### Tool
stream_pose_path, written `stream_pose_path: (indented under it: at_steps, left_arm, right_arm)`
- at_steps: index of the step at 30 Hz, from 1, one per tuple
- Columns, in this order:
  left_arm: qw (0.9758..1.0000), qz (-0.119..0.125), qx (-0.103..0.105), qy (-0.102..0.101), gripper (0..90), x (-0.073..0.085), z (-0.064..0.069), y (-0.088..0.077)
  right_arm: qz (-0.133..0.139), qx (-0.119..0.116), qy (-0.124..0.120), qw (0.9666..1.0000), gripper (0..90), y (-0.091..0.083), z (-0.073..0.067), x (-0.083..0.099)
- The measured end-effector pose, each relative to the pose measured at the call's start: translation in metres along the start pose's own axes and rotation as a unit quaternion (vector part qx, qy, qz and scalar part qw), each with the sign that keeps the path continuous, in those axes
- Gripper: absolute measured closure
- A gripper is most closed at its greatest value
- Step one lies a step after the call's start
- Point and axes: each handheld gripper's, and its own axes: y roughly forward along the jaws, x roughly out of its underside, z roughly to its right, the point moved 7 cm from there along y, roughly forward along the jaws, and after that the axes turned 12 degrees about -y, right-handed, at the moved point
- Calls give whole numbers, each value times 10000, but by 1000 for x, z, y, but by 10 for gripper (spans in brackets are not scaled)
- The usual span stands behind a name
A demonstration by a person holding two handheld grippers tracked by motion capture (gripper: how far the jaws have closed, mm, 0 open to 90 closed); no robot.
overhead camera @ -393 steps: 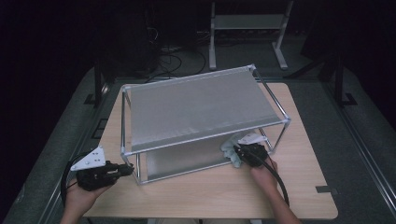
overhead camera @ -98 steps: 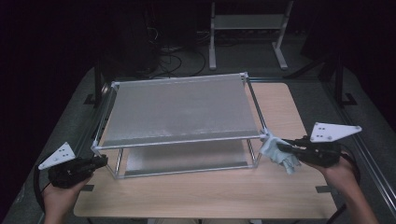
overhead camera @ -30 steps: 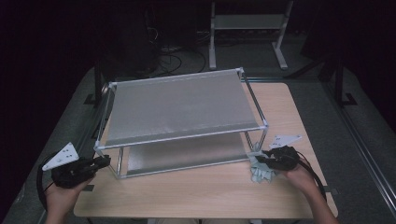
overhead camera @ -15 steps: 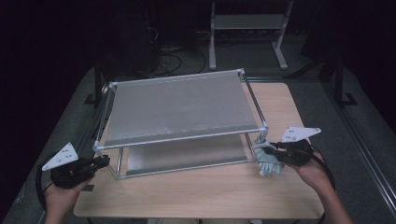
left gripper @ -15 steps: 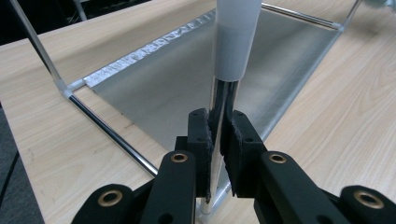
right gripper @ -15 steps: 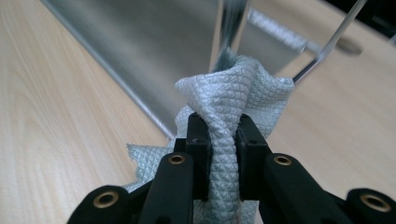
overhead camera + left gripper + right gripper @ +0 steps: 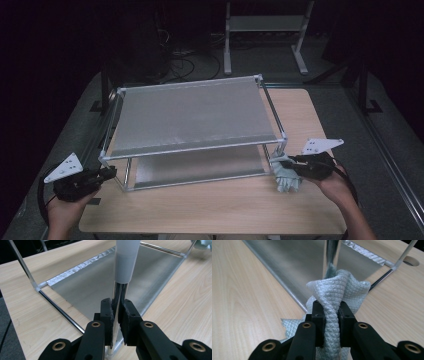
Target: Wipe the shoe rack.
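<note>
A two-shelf metal rack (image 7: 192, 115) stands on the wooden table (image 7: 210, 205). My left gripper (image 7: 111, 172) is shut on the rack's front left leg (image 7: 119, 290); in the left gripper view its jaws (image 7: 117, 307) pinch the chrome tube just below a white sleeve. My right gripper (image 7: 290, 162) is shut on a pale waffle-weave cloth (image 7: 287, 177), and its jaws have just closed tighter on it. In the right gripper view the bunched cloth (image 7: 337, 290) bulges out of the gripper (image 7: 329, 308) and presses against the front right leg (image 7: 331, 255).
The lower shelf (image 7: 100, 287) lies just above the tabletop between the legs. A round hole (image 7: 410, 261) is cut in the table behind the rack. Beyond the table stand a second metal stand (image 7: 262, 22) and floor cables (image 7: 185, 55).
My right gripper has risen a little with the cloth beside the front right leg. The left gripper and the rack have kept still.
</note>
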Motion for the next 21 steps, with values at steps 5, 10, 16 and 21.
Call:
stream_pose_path:
  at_steps: [5,10,16,21]
  left_arm:
    - [10000,-4,-3,4,807,-1,0,1]
    - [10000,-35,-2,-6,807,-1,-1,1]
    - [10000,-49,-13,-17,807,-2,-3,1]
    - [10000,-37,-13,-32,806,-3,-4,2]
  right_arm:
    - [196,46,-195,9996,787,-16,2,-14]
    - [280,75,-139,9995,788,-15,1,-13]
    - [2,-10,-115,9999,787,-1,-3,1]
    - [46,20,-320,9995,786,-14,-3,-12]
